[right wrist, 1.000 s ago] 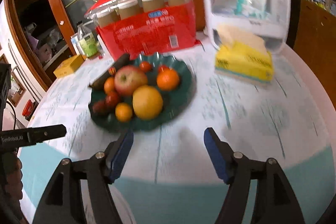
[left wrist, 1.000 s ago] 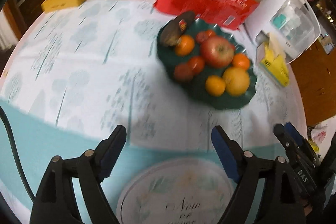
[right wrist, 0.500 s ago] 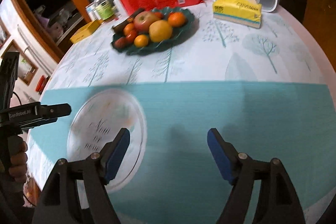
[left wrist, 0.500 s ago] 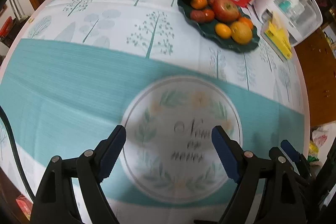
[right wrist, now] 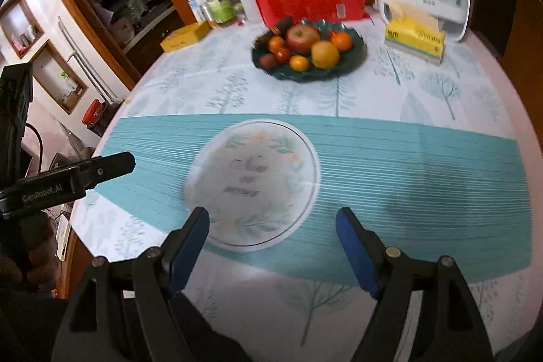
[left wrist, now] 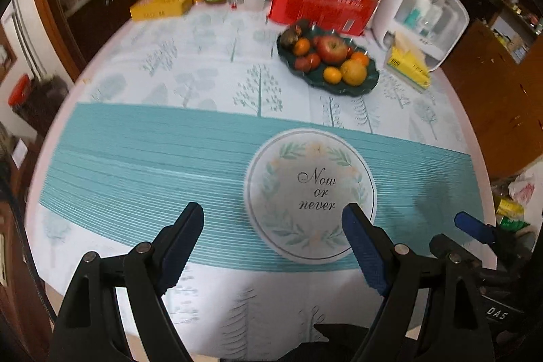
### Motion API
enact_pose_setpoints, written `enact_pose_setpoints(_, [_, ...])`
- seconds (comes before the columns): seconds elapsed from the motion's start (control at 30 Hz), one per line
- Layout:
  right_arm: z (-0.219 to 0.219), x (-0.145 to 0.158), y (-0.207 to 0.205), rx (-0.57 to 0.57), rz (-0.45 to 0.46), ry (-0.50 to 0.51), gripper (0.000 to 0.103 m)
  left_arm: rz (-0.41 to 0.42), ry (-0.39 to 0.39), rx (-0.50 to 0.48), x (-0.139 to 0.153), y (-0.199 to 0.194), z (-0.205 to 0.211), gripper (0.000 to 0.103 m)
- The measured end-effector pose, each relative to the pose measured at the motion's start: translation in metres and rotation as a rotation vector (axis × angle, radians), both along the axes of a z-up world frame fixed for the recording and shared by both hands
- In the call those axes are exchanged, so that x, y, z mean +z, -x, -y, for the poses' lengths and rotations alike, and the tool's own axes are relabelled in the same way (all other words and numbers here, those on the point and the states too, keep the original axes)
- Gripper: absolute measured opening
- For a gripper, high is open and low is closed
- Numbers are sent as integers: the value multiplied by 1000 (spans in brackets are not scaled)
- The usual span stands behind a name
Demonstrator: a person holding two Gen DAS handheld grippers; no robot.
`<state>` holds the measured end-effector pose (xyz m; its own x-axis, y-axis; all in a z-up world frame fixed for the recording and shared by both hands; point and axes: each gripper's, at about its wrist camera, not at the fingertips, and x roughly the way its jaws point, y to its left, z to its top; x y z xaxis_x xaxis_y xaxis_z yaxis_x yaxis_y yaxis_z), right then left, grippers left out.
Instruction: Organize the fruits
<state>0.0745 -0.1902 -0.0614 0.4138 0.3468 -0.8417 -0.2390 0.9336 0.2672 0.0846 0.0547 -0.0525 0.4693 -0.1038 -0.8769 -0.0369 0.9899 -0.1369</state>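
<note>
Green, wavy-rimmed fruit plate (left wrist: 368,83) sits at the far side of the tabletop (left wrist: 142,83), just in front of a red box (left wrist: 322,5) and near a yellow tissue pack (right wrist: 414,38). On it lie an apple (left wrist: 332,49), a yellow citrus (right wrist: 325,54) and small oranges. Left tongs (left wrist: 273,233) and right tongs (right wrist: 271,229) both hang apart and empty over the near edge, well apart from the plate.

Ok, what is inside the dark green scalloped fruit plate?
The dark green scalloped plate holds a red apple, a large yellow citrus, small oranges, small red fruits and a dark elongated item. Anything beneath the pile is hidden.
</note>
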Motion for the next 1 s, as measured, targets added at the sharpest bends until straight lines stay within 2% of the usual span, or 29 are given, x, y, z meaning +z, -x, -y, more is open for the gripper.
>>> enact_pose_setpoints(0.17, [-15, 34, 28, -40, -11, 14, 79, 67, 15, -53, 40, 24, -12, 83])
enact_pose_setpoints(0.3, [-21, 49, 49, -86, -69, -36, 79, 101, -9, -94, 59, 42, -8, 83])
enact_pose_setpoints(0.43, [-30, 62, 68, -95, -48, -30, 79, 137, -20, -113, 72, 57, 3, 83])
enact_pose_setpoints(0.57, [-27, 69, 73, -133, -11, -10, 80, 149, -75, -101, 81, 59, 13, 83])
enact_pose_setpoints(0.6, [-24, 71, 73, -157, -7, -8, 84, 154, -81, -95, 83, 59, 14, 84])
enact_pose_setpoints(0.67, [-18, 71, 73, -185, 2, -9, 90, 165, -101, -72, 84, 60, 15, 89])
enact_pose_setpoints(0.8, [-11, 73, 72, -214, 22, -6, 94, 173, -131, -57, 82, 62, 22, 93])
enact_pose_setpoints(0.9, [-8, 72, 71, -228, 41, -4, 100, 189, -148, -44, 82, 65, 25, 102])
enact_pose_setpoints(1.0, [-6, 69, 69, -230, 29, -2, 103, 218, -175, -24, 85, 66, 28, 102])
